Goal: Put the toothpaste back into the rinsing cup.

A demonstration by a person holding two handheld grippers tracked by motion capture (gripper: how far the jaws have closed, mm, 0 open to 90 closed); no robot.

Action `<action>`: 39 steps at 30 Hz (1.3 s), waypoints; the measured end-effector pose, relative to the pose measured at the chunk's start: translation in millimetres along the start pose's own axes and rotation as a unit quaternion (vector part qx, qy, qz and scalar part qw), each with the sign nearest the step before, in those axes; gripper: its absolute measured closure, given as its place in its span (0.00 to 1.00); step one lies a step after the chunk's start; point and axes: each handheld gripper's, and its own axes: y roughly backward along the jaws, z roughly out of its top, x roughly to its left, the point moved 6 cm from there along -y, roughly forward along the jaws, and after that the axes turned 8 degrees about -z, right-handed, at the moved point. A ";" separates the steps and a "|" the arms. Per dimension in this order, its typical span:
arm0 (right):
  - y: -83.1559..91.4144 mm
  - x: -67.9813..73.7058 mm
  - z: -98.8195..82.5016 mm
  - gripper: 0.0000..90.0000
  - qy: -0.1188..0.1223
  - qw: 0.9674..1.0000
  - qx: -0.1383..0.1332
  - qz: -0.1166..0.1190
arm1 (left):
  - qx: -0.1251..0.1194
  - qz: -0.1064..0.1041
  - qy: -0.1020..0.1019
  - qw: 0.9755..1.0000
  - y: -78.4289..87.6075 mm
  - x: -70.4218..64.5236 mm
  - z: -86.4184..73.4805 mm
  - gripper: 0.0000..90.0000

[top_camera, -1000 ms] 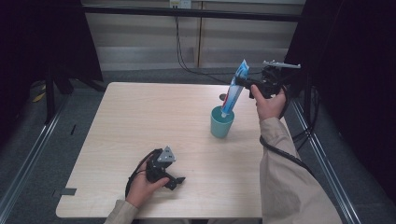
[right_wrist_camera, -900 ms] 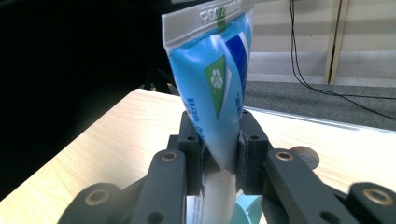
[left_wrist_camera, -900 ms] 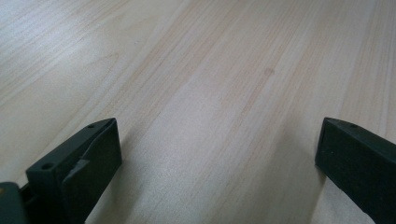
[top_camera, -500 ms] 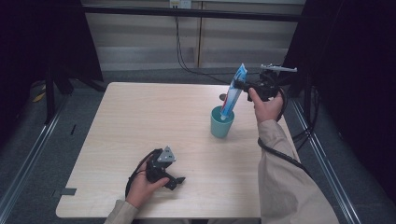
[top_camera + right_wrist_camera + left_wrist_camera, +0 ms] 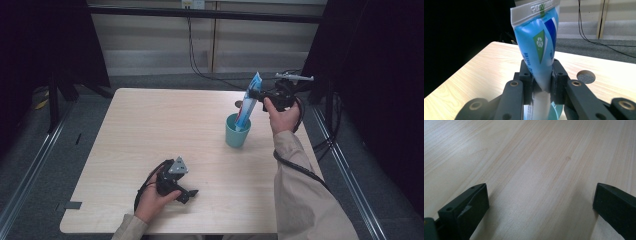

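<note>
A blue toothpaste tube (image 5: 248,102) hangs tilted, crimped end up, with its lower end inside the mouth of a teal cup (image 5: 237,135) on the right half of the table. My right gripper (image 5: 253,94) is shut on the tube's middle. In the right gripper view its jaws (image 5: 541,72) pinch the tube (image 5: 536,42) from both sides, and the cup's rim (image 5: 556,110) shows just below. Near the table's front edge my left gripper (image 5: 189,194) rests on the wood in the person's hand. In the left gripper view its jaws (image 5: 540,202) stand wide open on bare wood.
The light wooden table (image 5: 150,130) has a round grey cable hole (image 5: 586,76) just behind the cup. Black cables (image 5: 195,55) run over the grey floor behind it. Dark curtains and metal rails flank both sides.
The right gripper has carried the tube slightly left and down, so its lower end now sits in the cup. The left gripper has stayed put.
</note>
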 end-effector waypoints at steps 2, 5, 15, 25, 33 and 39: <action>-1.3 0.6 -1.5 0.84 0.000 1.000 0.000 0.000 | 0.000 0.000 0.000 1.000 0.0 0.0 0.0 0.00; -2.1 1.1 -2.5 0.84 0.000 1.000 0.002 0.000 | 0.000 0.000 0.000 1.000 0.0 0.0 0.0 0.00; -3.6 1.6 -7.0 0.84 0.000 1.000 0.001 -0.002 | 0.000 0.001 0.000 1.000 0.0 0.0 0.0 0.00; -5.1 -0.1 -16.3 0.84 -0.005 1.000 0.006 -0.007 | 0.000 0.001 0.000 1.000 0.0 0.0 0.0 0.00; -7.5 1.2 -20.5 0.84 -0.003 1.000 0.010 -0.008 | 0.000 0.001 0.001 1.000 0.0 -0.1 0.0 0.00; -9.4 -0.5 -25.1 0.84 -0.008 1.000 0.013 -0.011 | 0.000 0.001 0.001 1.000 0.0 -0.1 0.1 0.00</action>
